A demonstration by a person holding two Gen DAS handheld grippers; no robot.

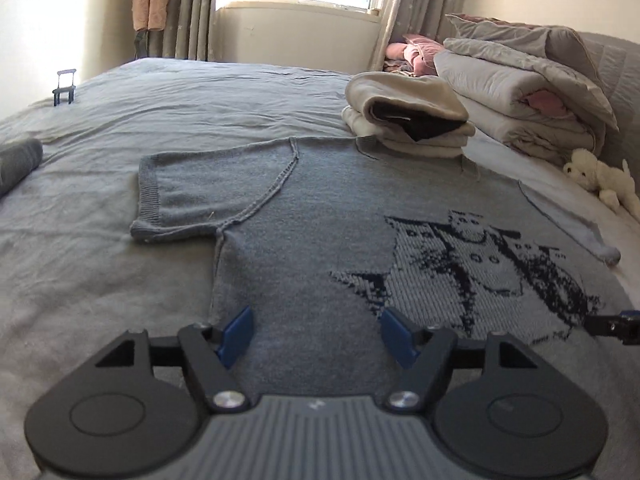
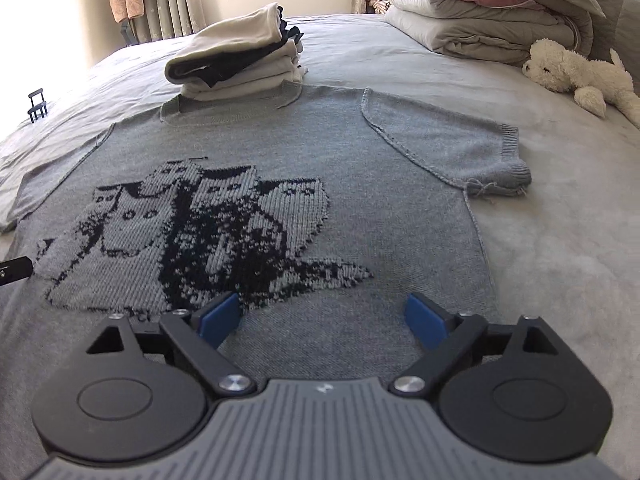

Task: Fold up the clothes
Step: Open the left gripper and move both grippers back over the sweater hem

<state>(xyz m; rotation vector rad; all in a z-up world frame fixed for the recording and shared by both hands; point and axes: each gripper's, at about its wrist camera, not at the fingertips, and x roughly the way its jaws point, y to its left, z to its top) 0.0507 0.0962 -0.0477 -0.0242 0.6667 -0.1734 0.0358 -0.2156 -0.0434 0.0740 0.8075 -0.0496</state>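
A grey knitted short-sleeved sweater (image 1: 304, 216) (image 2: 320, 140) with a dark cat pattern (image 2: 208, 232) lies spread flat on the bed, collar away from me. My left gripper (image 1: 316, 326) hovers open over the lower left part of the sweater, blue pads apart, nothing between them. My right gripper (image 2: 322, 316) is open above the lower right part near the hem. The left sleeve (image 1: 192, 196) and right sleeve (image 2: 452, 148) lie stretched out to the sides. The tip of the other gripper shows at the right edge (image 1: 616, 326) of the left wrist view.
A stack of folded pale clothes (image 2: 240, 60) (image 1: 408, 116) sits just beyond the collar. Folded grey quilts (image 2: 480, 8) and a white plush toy (image 2: 576, 72) lie at the far right. A rolled grey item (image 1: 18, 164) lies left. A small black stand (image 2: 37, 105) is far left.
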